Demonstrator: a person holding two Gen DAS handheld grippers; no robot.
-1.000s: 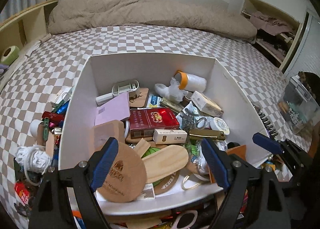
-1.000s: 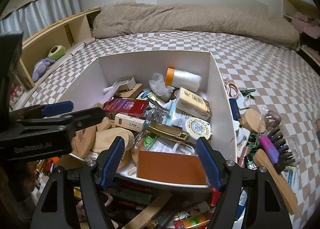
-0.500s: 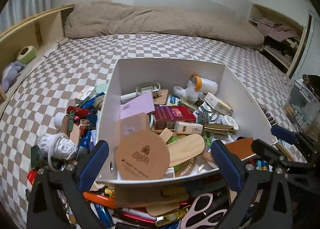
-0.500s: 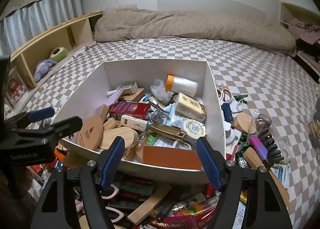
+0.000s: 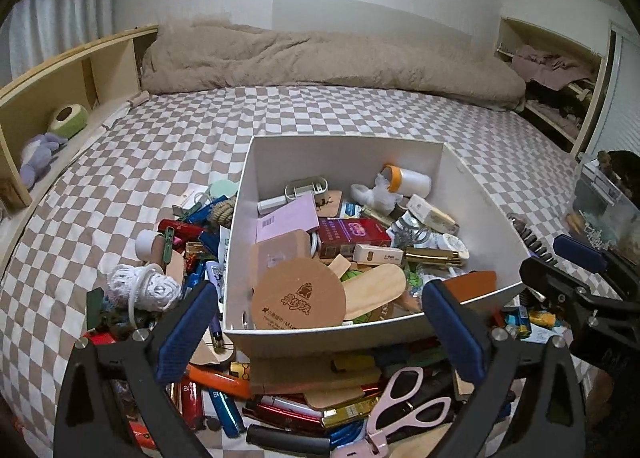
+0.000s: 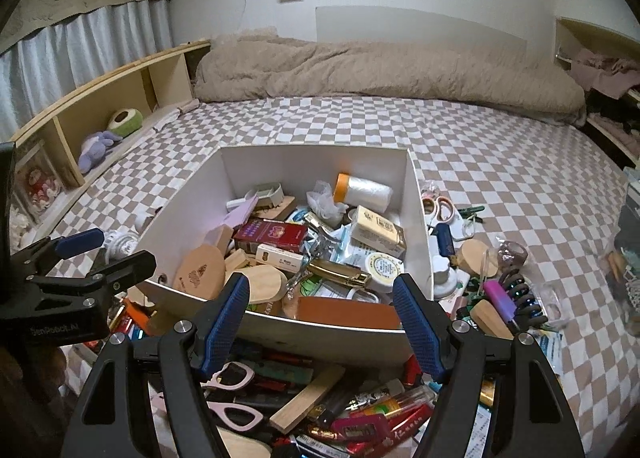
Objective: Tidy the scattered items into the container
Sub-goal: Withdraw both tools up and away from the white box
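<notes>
The white box sits on the checkered bed, full of small items: a round wooden disc, a wooden oval, a red carton. My left gripper hovers in front of the box's near wall, open wide with nothing between its fingers. My right gripper is also open and empty, just before the same wall of the box. Scattered items lie below both: pink scissors, a wooden block, lighters and pens.
More clutter flanks the box: a white cord ball on the left, a hairbrush and tape rolls on the right. A beige duvet lies at the bed's far end. A wooden shelf runs along the left.
Both grippers drew back and up from the box, bringing the clutter in front of it into view. The left jaws widened, and the wooden disc stays in the box.
</notes>
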